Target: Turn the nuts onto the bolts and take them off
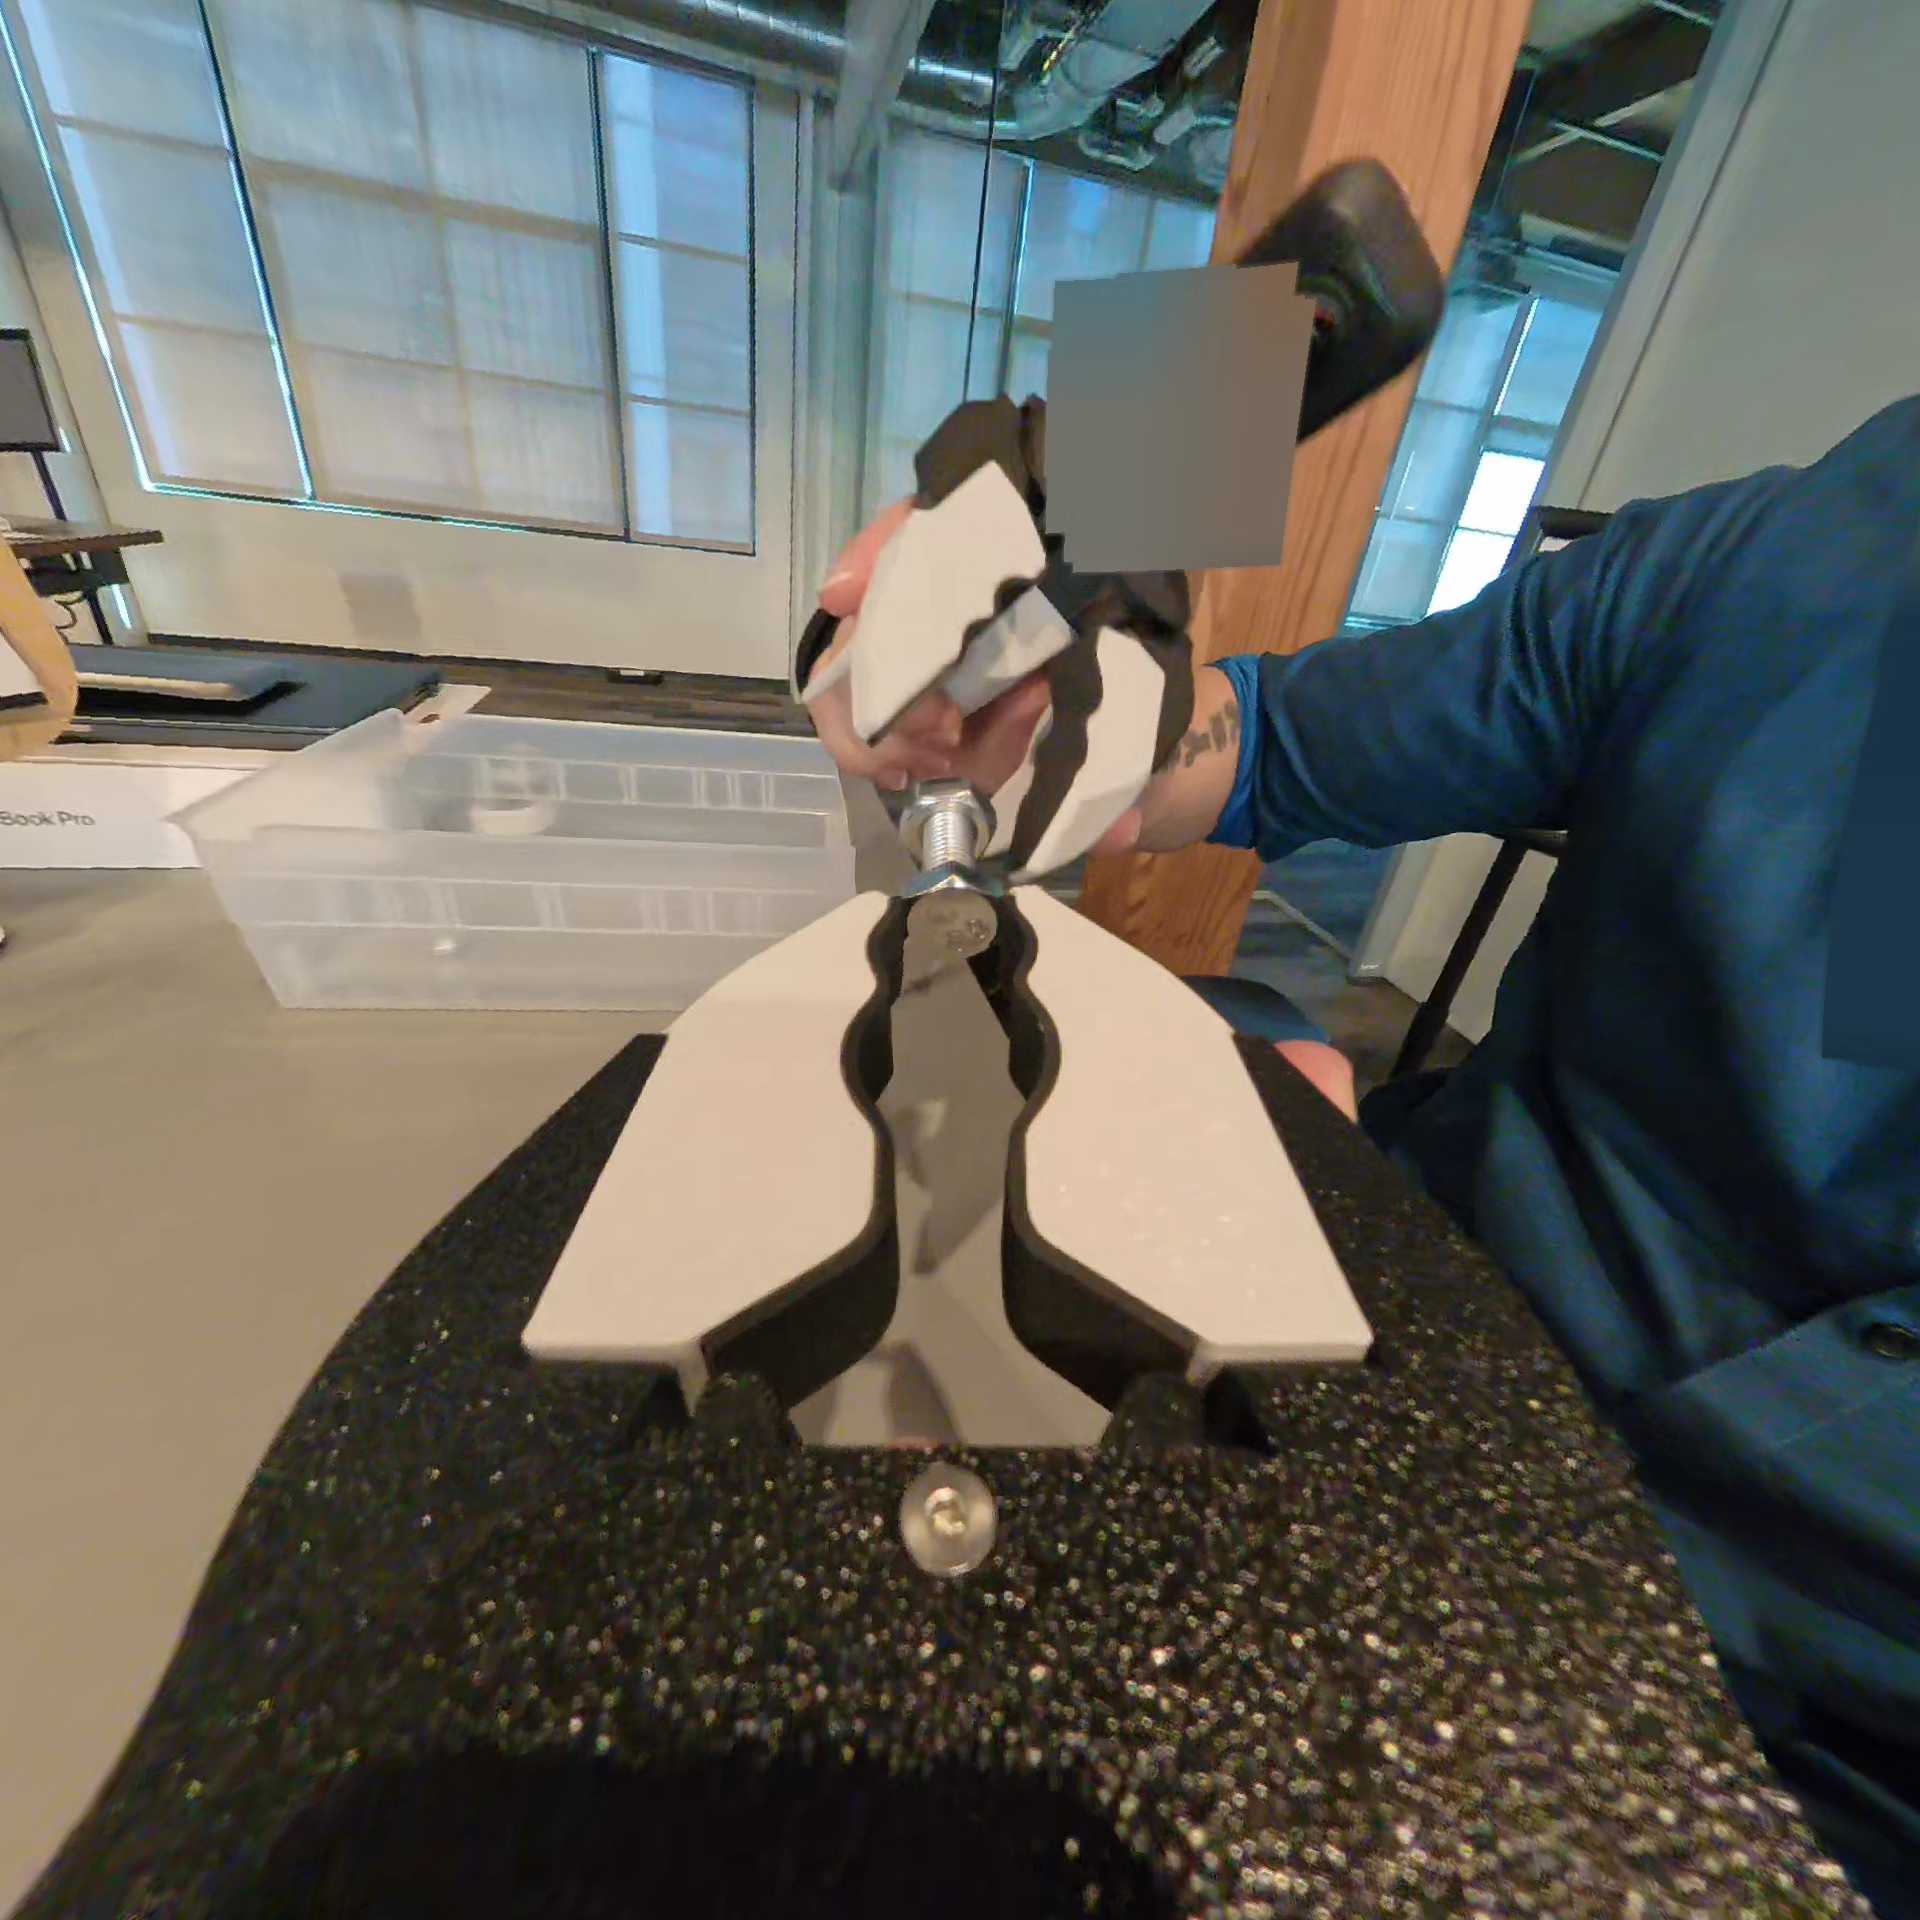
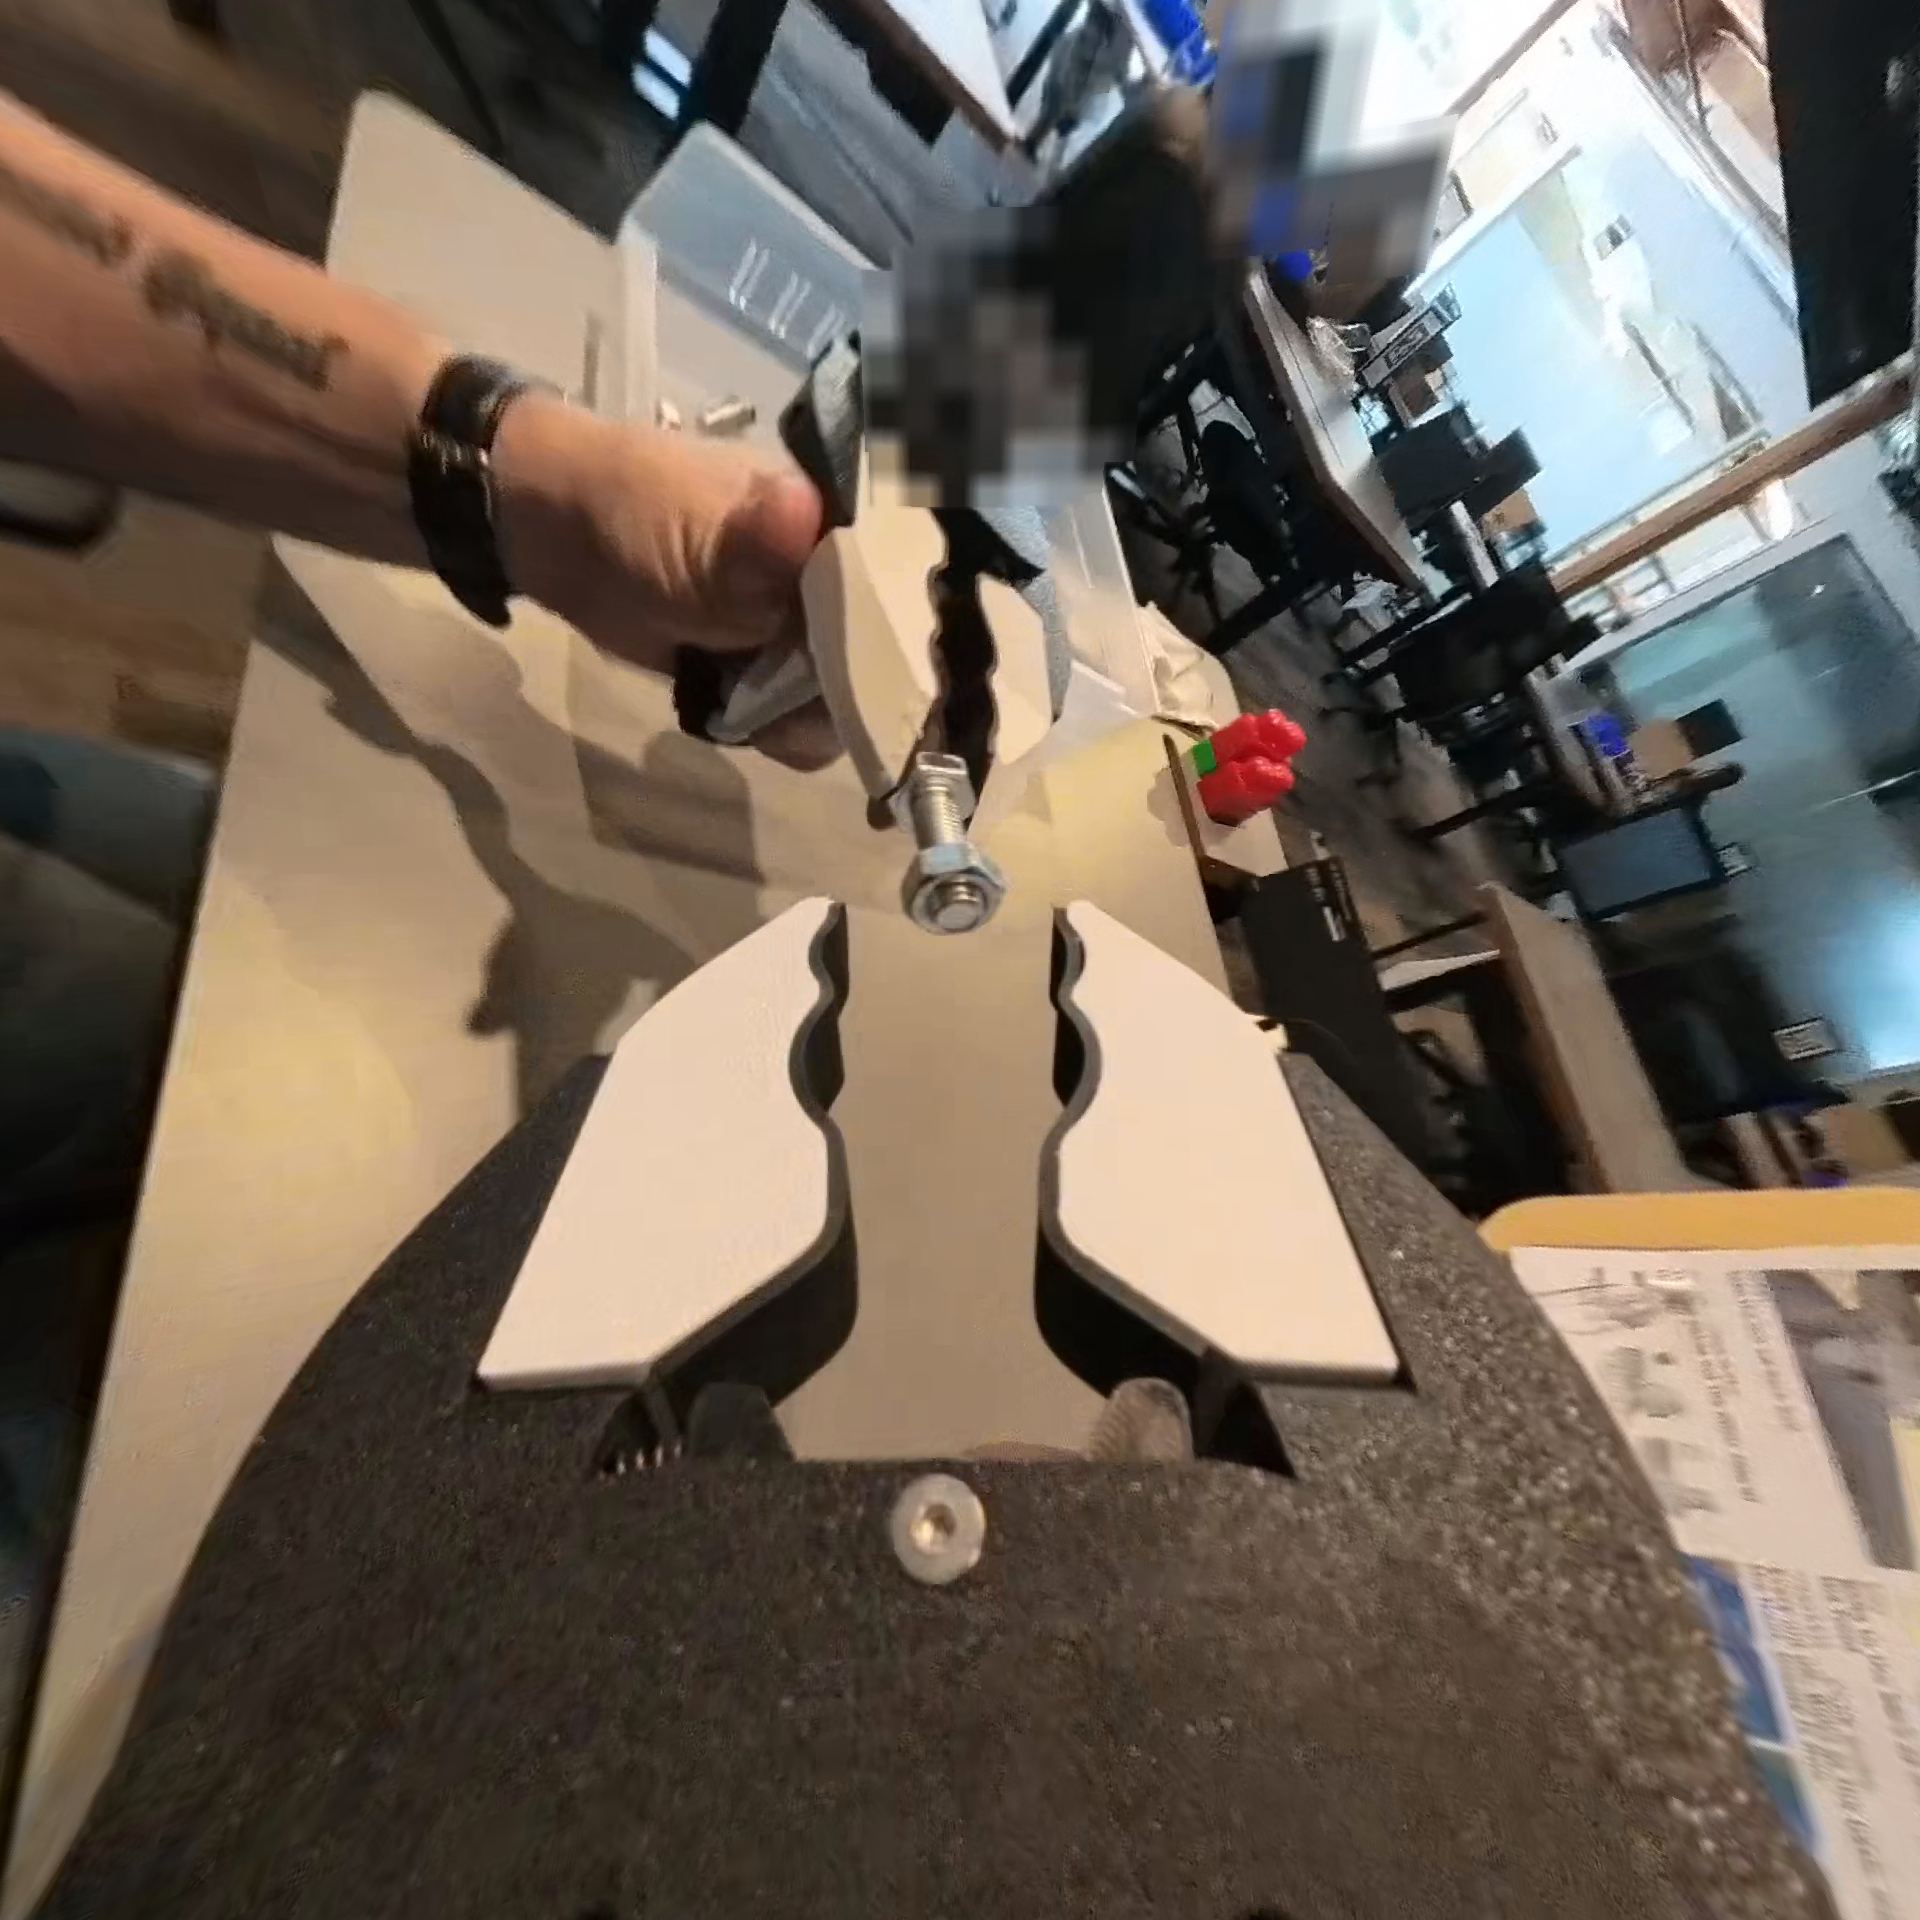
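Observation:
A silver bolt (image 1: 943,836) is held in the air above the table. My left gripper (image 1: 945,906) is shut on its hex head (image 1: 951,930); the threaded shaft points away from it. A silver nut (image 2: 951,894) sits at the far end of the shaft, also seen in the left wrist view (image 1: 940,802). My right gripper (image 2: 948,916) is open, its fingertips either side of the nut and apart from it. It faces the left gripper (image 2: 925,774), which grips the bolt head (image 2: 938,774). The right gripper also shows in the left wrist view (image 1: 930,774).
A clear plastic bin (image 1: 520,862) and a white box (image 1: 94,821) stand on the beige table (image 1: 156,1143). A wooden post (image 1: 1340,156) rises behind. Red toy blocks (image 2: 1252,769) sit at the table's edge, a newspaper (image 2: 1714,1455) lies near. A blue-sleeved arm (image 1: 1558,727) is at the right. Both grippers' tips are close together, under 4 cm apart.

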`<act>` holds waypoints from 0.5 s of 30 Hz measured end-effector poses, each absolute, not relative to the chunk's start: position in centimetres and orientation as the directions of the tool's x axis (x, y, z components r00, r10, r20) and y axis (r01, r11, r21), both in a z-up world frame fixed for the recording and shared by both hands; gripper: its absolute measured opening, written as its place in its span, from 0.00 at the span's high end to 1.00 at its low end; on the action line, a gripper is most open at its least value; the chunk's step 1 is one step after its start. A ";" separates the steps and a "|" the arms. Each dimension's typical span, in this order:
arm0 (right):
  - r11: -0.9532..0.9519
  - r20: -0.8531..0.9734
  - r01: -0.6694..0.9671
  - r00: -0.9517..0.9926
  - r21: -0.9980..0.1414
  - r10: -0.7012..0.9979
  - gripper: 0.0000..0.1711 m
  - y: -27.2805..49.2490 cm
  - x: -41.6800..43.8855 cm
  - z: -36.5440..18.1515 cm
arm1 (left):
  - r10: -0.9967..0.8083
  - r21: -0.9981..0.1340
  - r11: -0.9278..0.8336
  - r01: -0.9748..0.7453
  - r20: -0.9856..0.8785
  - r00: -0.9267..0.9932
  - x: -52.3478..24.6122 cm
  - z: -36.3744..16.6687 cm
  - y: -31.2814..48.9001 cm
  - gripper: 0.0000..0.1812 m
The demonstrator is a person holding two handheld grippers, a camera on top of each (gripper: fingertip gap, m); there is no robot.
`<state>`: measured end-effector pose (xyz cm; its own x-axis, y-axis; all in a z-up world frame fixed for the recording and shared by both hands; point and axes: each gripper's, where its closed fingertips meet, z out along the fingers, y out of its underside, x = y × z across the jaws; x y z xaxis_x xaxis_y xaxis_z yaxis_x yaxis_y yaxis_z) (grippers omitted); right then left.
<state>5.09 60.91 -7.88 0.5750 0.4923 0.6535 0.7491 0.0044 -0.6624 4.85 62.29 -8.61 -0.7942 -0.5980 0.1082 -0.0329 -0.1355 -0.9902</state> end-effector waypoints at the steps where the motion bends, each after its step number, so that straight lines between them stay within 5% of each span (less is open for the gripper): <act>1: 0.004 0.670 0.770 0.552 -0.638 0.496 0.79 61.0 4.9 -8.3 | -0.592 -0.990 -0.137 -0.038 0.112 -0.798 4.8 -8.6 62.2 0.91; 10: -0.074 0.550 0.707 0.608 -0.703 0.573 0.89 61.0 4.9 -8.8 | -0.600 -0.995 -0.092 -0.044 0.091 -0.795 4.9 -9.1 61.8 0.91; 15: -0.363 0.086 0.409 0.754 -0.837 0.651 0.89 60.7 5.2 -9.2 | -0.658 -0.999 0.021 -0.027 0.007 -0.753 5.3 -9.6 61.8 0.91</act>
<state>5.25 60.68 -9.17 0.7543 0.6509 0.0862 0.4093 -0.3634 -0.8369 5.26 61.78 -9.64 -0.7530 -0.6580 0.0067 -0.0272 0.0210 -0.9994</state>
